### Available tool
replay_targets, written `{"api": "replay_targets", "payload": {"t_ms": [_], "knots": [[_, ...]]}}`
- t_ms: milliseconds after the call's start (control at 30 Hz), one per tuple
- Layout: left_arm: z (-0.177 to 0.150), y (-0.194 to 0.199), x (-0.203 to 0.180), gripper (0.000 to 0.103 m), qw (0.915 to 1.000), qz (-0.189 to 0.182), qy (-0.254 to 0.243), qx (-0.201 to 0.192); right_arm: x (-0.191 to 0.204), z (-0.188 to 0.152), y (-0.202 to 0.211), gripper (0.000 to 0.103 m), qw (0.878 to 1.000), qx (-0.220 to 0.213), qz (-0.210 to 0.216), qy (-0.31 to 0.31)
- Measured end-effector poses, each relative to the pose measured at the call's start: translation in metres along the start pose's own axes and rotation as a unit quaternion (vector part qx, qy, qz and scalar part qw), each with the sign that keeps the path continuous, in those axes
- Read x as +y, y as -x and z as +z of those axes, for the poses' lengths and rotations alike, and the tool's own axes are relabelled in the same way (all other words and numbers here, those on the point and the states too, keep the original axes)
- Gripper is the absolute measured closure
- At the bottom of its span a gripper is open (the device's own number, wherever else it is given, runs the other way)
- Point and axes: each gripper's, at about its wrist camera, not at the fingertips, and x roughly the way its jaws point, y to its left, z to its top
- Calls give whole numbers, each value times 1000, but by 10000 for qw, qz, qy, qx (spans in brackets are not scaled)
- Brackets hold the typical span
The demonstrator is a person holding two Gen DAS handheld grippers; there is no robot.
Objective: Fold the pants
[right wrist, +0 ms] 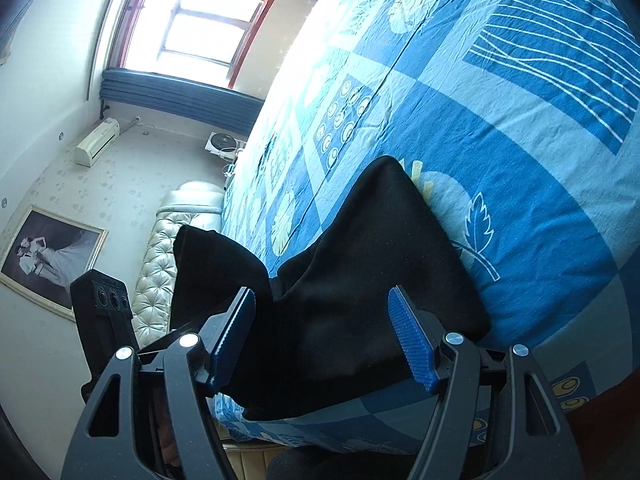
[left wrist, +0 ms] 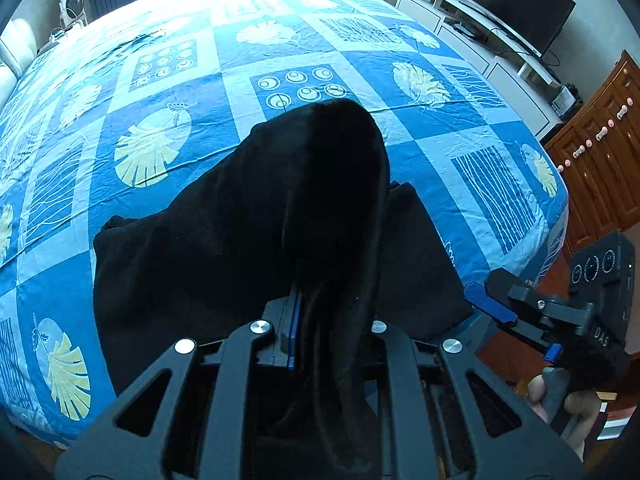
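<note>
Bedroom, bed (left wrist: 460, 152) under a blue patchwork sheet, TV unit (left wrist: 492, 36) at far right, window (right wrist: 200, 20) beyond the bed in the right wrist view.

Black pants (left wrist: 224, 248) lie on the near part of the bed, close to its near edge. Left gripper (left wrist: 316, 320) is clamped on a bunched fold of them; the fabric rises from its jaws into a raised hump, so that section is lifted off the sheet and the rest stays flat either side.

Right gripper (right wrist: 324, 340) has its jaws spread with nothing pinched. It sits just off the near edge, to the right of the left gripper. Pants are straight ahead of it, flat part running away across the bed.

Key relation: the free near-right corner of the pants is nearest the right gripper, not the left. My read is that the right should pin or take that edge while the left carries the lifted fold over.
</note>
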Motion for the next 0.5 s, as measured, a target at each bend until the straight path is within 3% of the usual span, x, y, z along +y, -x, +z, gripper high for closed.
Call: {"api": "replay_targets", "payload": {"t_ms": [233,500], "knots": [[-2,-38,-34,89,9978,629,-129,133,-18,6,10,34,9993,-170,91,-310],[-11,-60,-45,89,9948,1000,-155,62,-22,5,8,34,9988,-157,117,-443]]}}
